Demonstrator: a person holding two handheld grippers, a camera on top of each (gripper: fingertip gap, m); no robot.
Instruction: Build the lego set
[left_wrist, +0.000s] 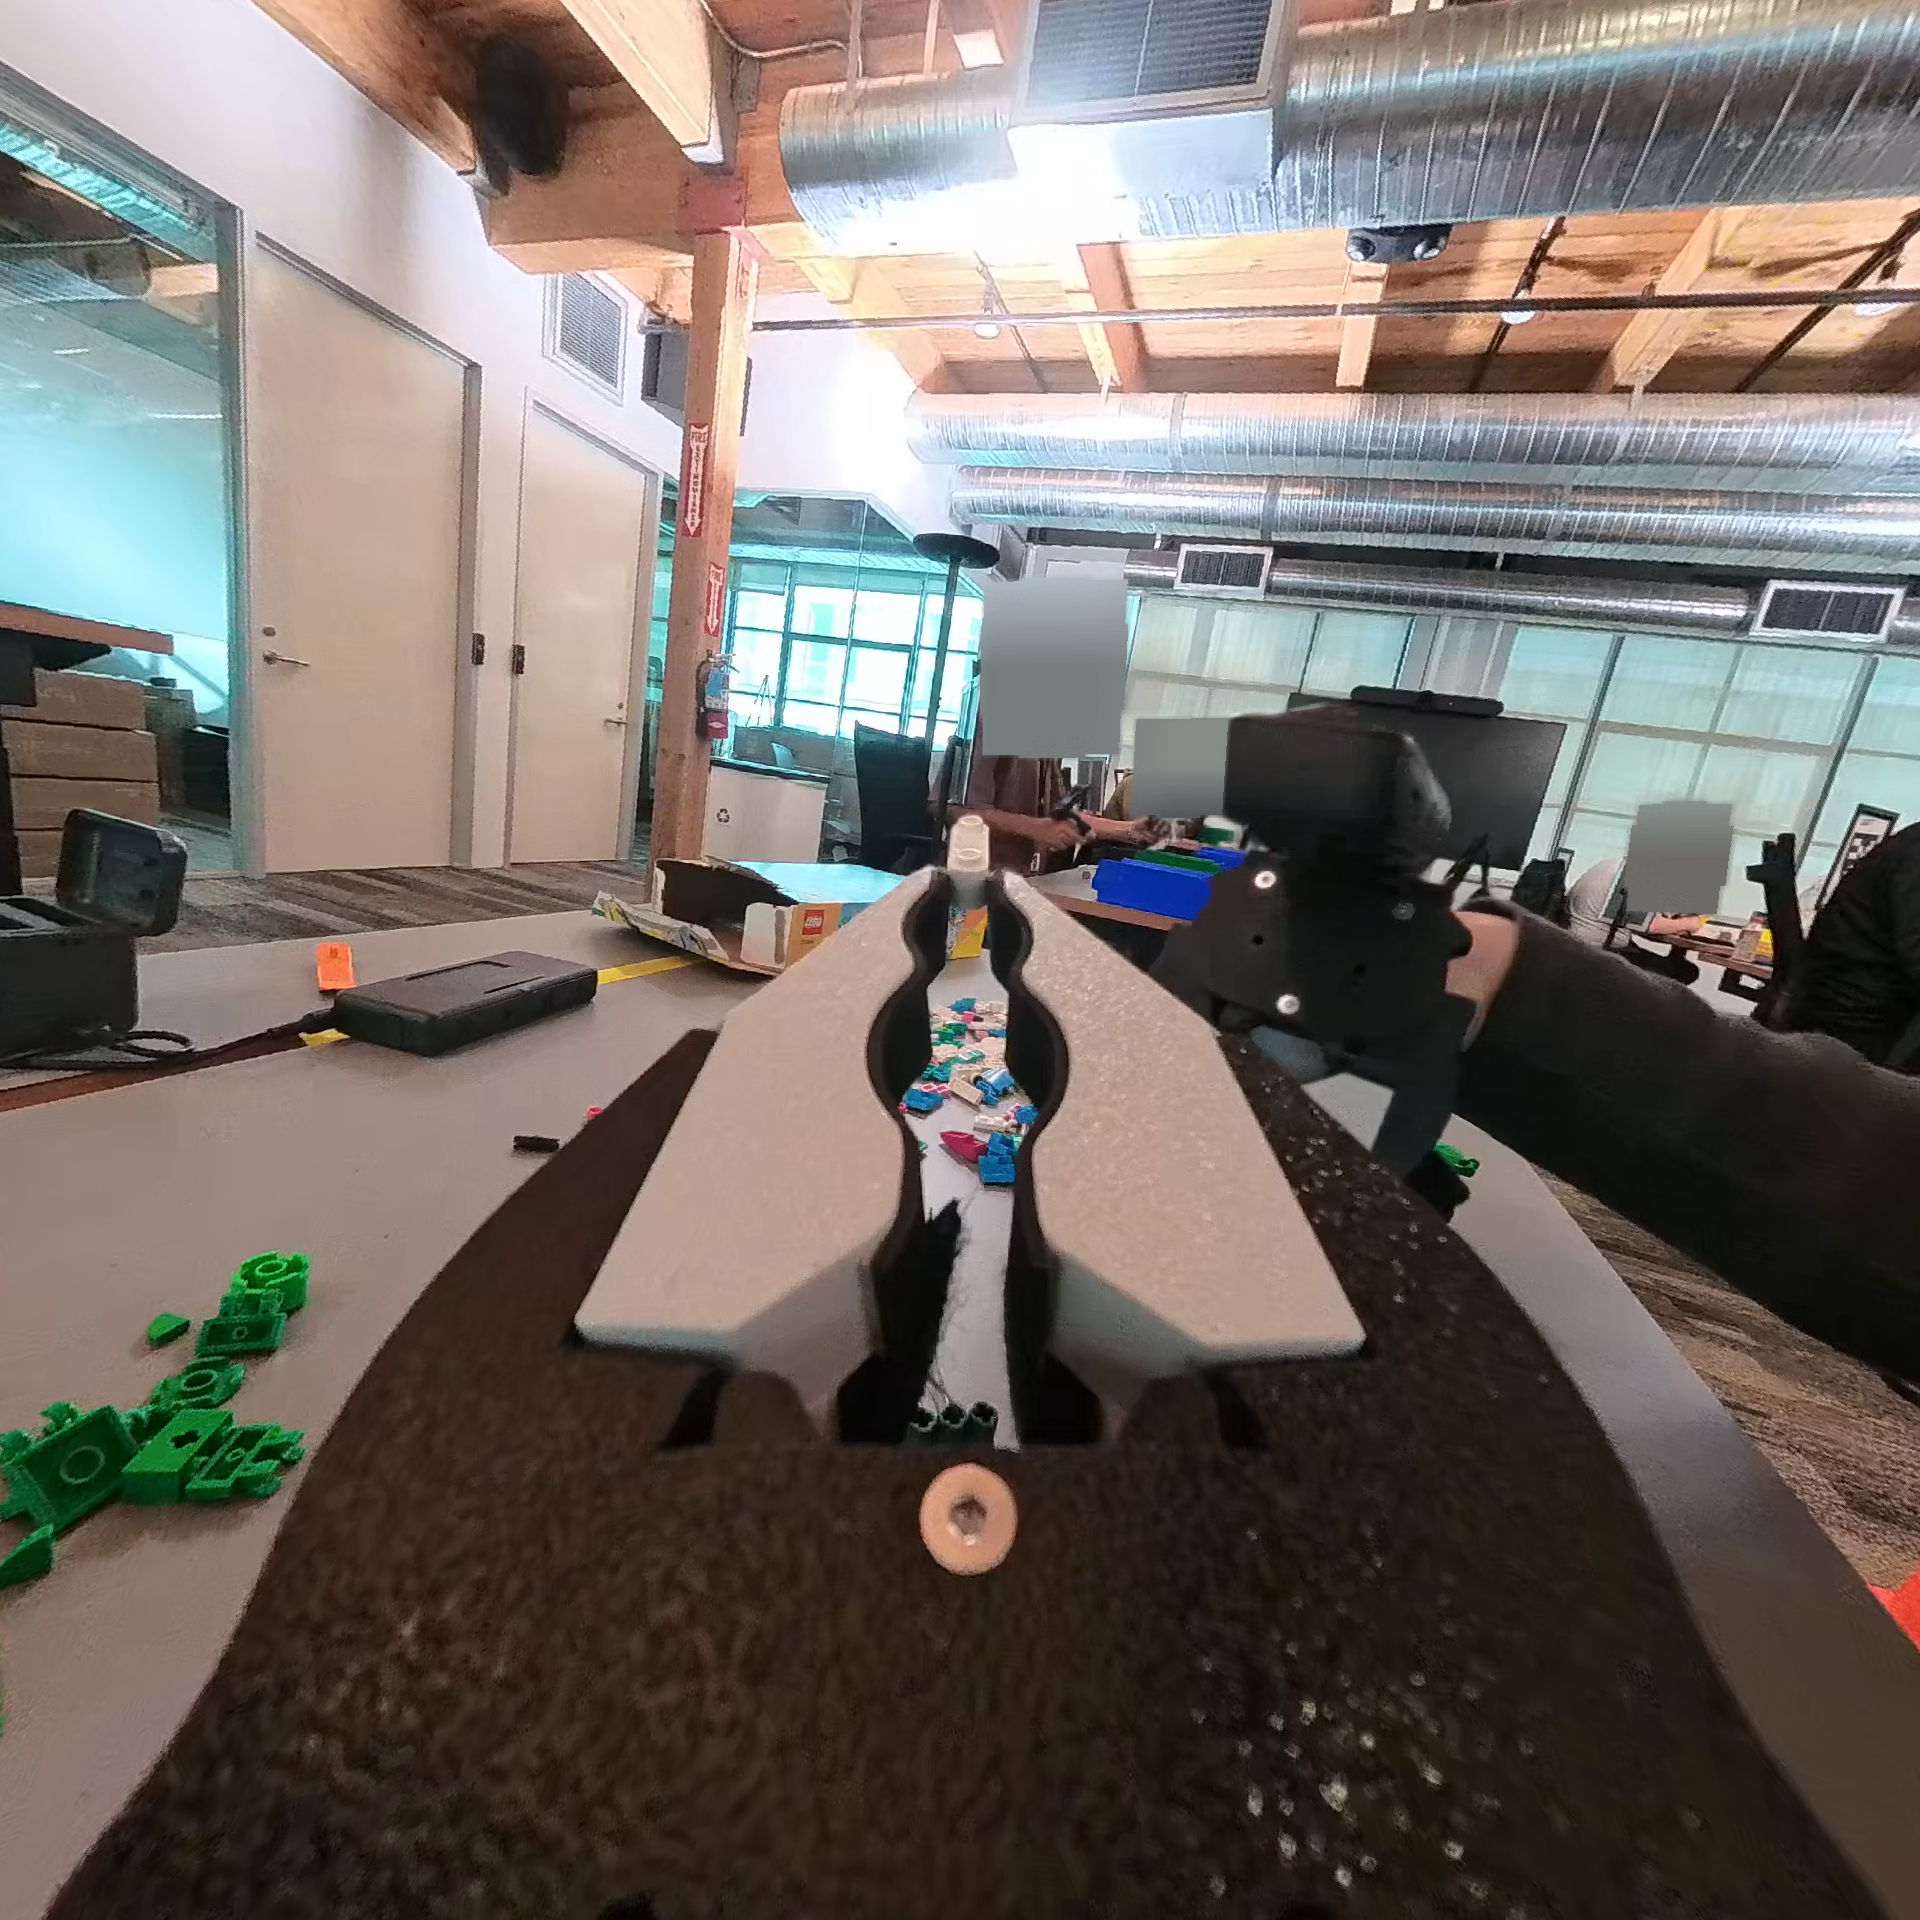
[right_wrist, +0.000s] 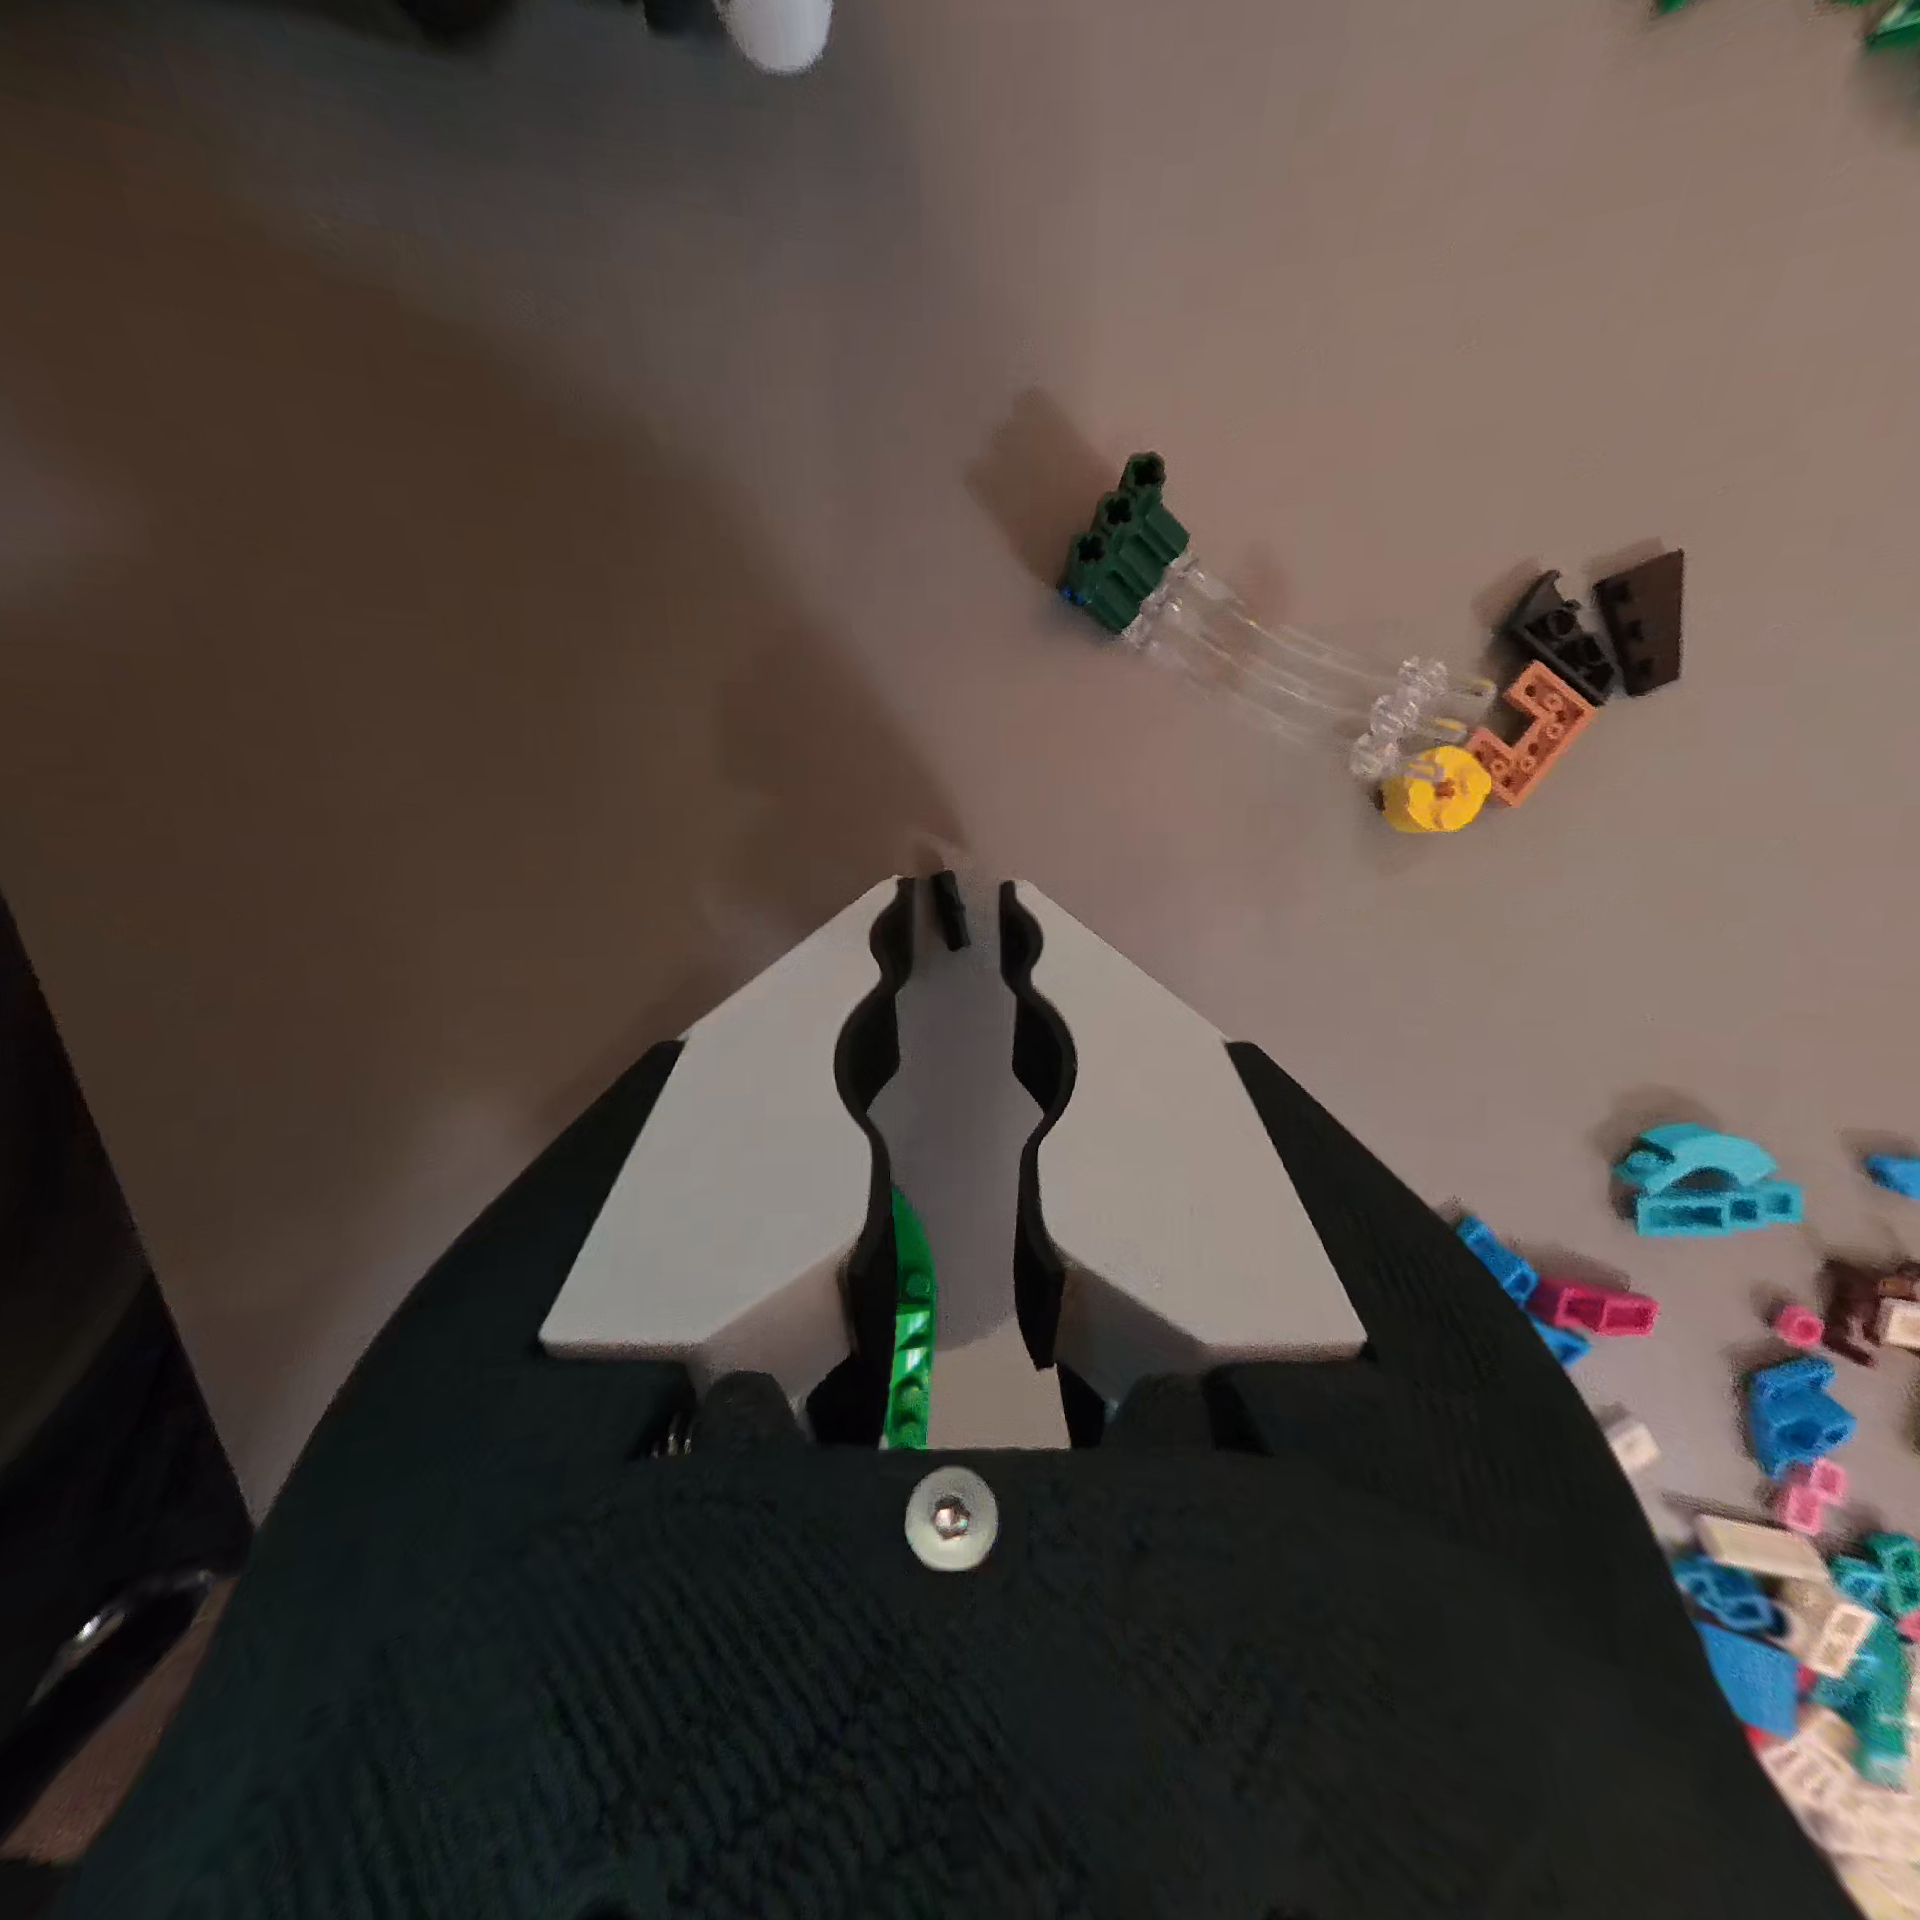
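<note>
Left claw (left_wrist: 968, 883) — clamped on a small white piece (left_wrist: 967, 847), raised clear of the counter (left_wrist: 312, 1195). Right claw (right_wrist: 951, 894) — slightly apart around a black pin (right_wrist: 950, 910), likely lining up its pickup.

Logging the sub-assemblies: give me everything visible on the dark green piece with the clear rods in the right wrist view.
The dark green piece is a small glossy plastic block lying on its side on the grey table, three round holes in a row on its upper face. Several clear rods run from it toward the lower right, ending in clear knobs beside a yellow round piece and an orange L-shaped plate. The right gripper is apart from it.
</note>
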